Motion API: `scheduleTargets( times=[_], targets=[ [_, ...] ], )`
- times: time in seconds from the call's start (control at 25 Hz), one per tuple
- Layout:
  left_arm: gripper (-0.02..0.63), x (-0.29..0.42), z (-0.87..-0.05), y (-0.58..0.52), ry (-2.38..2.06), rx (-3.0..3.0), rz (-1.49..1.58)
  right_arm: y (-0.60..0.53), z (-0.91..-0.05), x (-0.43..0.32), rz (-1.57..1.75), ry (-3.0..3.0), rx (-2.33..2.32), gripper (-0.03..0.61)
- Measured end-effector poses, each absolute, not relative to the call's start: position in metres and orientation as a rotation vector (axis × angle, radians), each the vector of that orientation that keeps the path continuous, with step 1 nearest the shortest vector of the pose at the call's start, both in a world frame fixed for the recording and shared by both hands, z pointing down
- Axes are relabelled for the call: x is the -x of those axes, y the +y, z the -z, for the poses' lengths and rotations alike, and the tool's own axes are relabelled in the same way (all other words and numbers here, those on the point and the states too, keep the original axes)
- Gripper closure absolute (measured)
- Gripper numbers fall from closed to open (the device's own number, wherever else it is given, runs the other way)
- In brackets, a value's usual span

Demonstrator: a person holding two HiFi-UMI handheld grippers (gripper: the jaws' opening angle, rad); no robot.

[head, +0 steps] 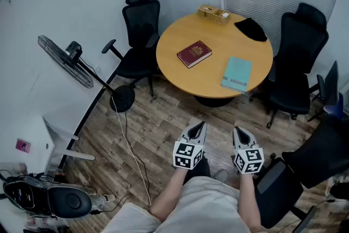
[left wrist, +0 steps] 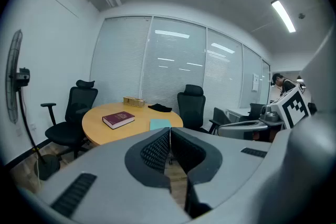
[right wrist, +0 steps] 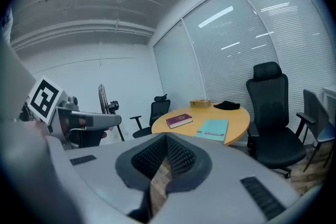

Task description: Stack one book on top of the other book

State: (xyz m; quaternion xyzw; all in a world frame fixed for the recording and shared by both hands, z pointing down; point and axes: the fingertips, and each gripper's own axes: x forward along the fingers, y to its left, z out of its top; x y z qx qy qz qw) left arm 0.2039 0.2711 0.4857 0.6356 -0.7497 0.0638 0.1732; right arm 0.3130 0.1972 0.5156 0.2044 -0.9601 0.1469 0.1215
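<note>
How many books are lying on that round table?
2. A dark red book lies left of middle on the table; a teal book lies apart, to its right, near the front edge. None looks hidden.

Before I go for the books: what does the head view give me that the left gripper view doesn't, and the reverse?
Head view only: the person's lap, the trailing cable and the dark machine at lower left.
Left gripper view only: the ceiling lights, a person in the background at far right, and a close look at the left tool, its jaws shut on nothing.
Both: the round table with the red book and teal book lying apart, the wooden box, the black cloth and the standing fan.
</note>
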Motion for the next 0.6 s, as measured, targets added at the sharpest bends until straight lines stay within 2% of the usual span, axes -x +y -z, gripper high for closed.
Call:
scheduleTargets(
  times=[0.2,0.48,0.6],
  targets=[
    [0.584,-0.191,-0.492,0.256,-2.105,-1.835,-0.167,0.182,-0.514,-0.311,-0.461,-2.815,-0.681,0.560],
    [0.583,-0.123,-0.445,0.178,-2.160,-1.833,-0.066,0.101,-0.450,-0.270,-0.461,-2.869,-0.831,0.557],
    [0.580,-0.099,-0.448,0.161,-2.146,-1.765,0.015,0.083,-0.464,-0.257,-0.559,-2.822,-0.895,0.535]
  ],
)
